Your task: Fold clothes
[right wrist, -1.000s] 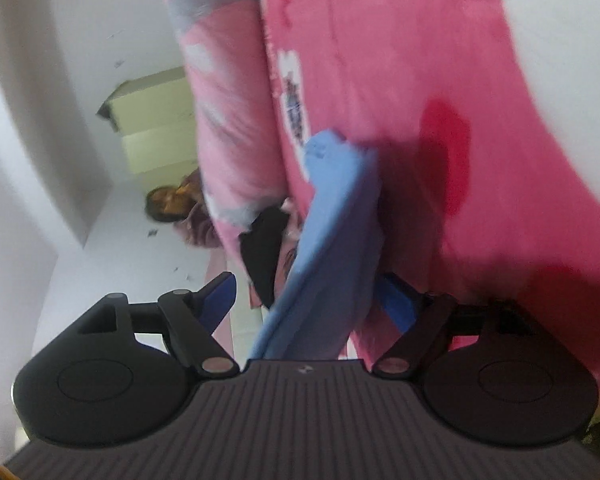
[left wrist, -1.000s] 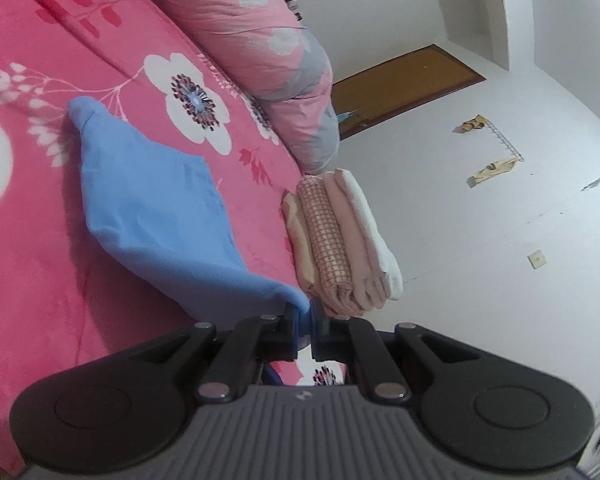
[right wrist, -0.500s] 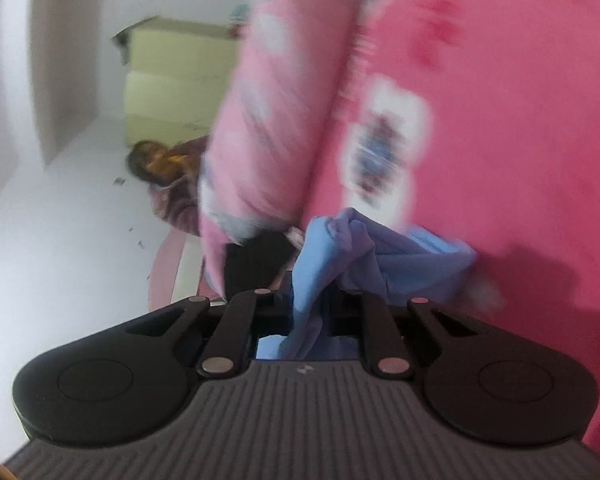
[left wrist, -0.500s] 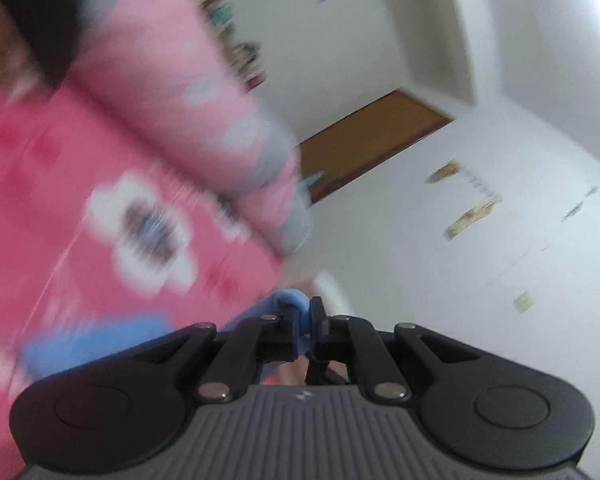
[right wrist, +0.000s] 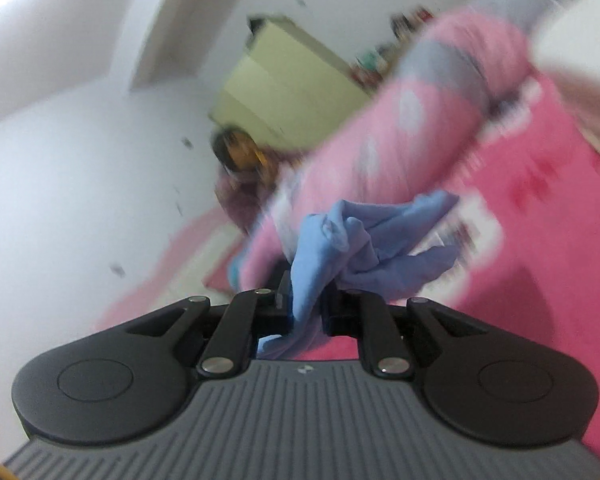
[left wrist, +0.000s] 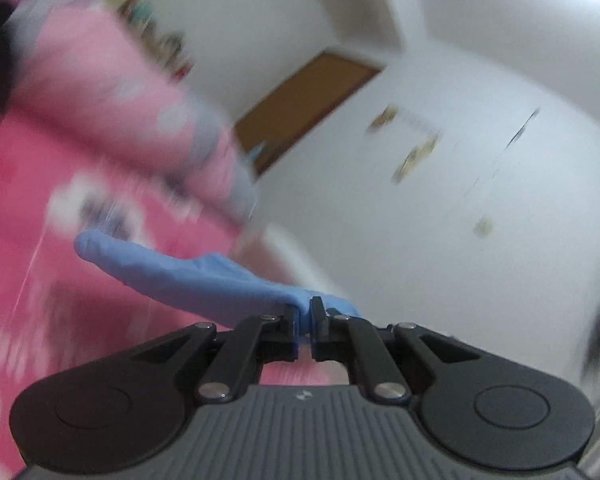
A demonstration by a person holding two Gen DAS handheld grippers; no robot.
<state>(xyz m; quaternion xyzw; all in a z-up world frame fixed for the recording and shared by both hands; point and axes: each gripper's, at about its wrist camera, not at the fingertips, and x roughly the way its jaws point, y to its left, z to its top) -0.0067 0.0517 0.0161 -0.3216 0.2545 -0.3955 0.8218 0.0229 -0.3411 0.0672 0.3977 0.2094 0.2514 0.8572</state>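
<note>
Since a second ago my right tongs (right wrist: 305,312) have gone from standing wide around the hanging blue garment (right wrist: 364,240) to being clamped on it, and both views have swung up from the bed so that more white wall shows. The blue garment (left wrist: 188,276) lay spread flat across the pink bedspread then; now it is lifted off it.

My left tongs (left wrist: 304,322) are pressed together on a thin edge of the blue cloth. From that pinch the cloth runs away to the left as a long, narrow, taut band above the pink flowered bedspread (left wrist: 60,280), ending in a rounded tip.

In the right wrist view my right tongs pinch a thicker bunch of the same cloth. It rises out of the jaws, crumples into loose folds just past the fingertips, and a short tail of it hangs down behind the jaws.

Behind the garment lies a rolled pink and grey quilt (right wrist: 400,128), stretching along the far side of the bed. A brown door (left wrist: 304,104) sits in the white wall (left wrist: 460,220) in the left view. A pale yellow-green cabinet (right wrist: 276,80) stands behind the quilt in the right view, with a blurred person (right wrist: 240,168) seated in front of it. Both pictures are smeared by motion, so the folded stack beside the garment cannot be made out.
</note>
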